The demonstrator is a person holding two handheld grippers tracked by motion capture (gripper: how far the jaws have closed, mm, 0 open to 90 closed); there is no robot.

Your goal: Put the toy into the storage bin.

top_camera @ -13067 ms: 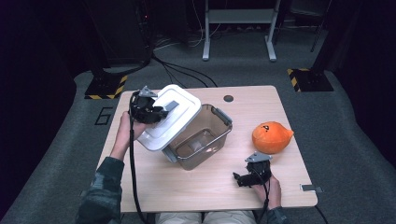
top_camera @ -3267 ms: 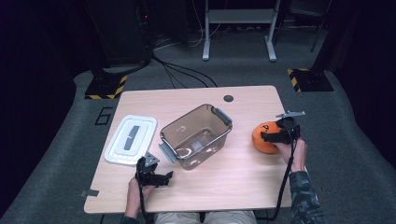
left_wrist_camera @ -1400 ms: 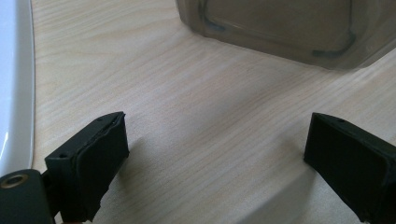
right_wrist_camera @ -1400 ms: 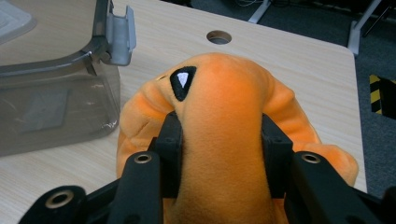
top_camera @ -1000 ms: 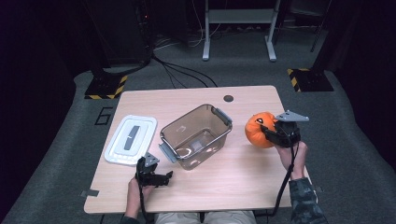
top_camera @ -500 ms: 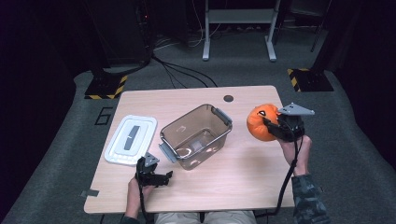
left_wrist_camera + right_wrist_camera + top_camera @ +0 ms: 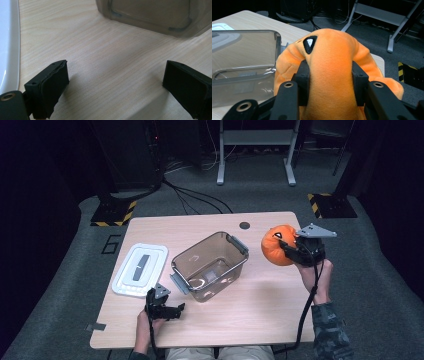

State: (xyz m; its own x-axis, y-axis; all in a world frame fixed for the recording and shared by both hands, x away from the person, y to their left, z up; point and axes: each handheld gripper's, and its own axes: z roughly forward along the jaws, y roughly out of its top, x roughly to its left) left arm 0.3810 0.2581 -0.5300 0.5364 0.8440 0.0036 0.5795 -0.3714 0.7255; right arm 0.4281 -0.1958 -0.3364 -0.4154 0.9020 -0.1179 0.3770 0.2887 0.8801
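The right hand-held gripper [image 7: 290,251] is pinching an orange plush pumpkin [image 7: 278,245] between its jaws, squeezing a fold of the soft body, and is holding it in the air above the tabletop [image 7: 260,305], just right of the clear plastic bin [image 7: 210,266]. The left hand-held gripper [image 7: 172,310] is resting low on the tabletop, jaws standing wide with nothing between them, near the white lid [image 7: 140,269].

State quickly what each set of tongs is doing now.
Left tongs: open, empty, resting on the table.
Right tongs: shut on the orange plush pumpkin.
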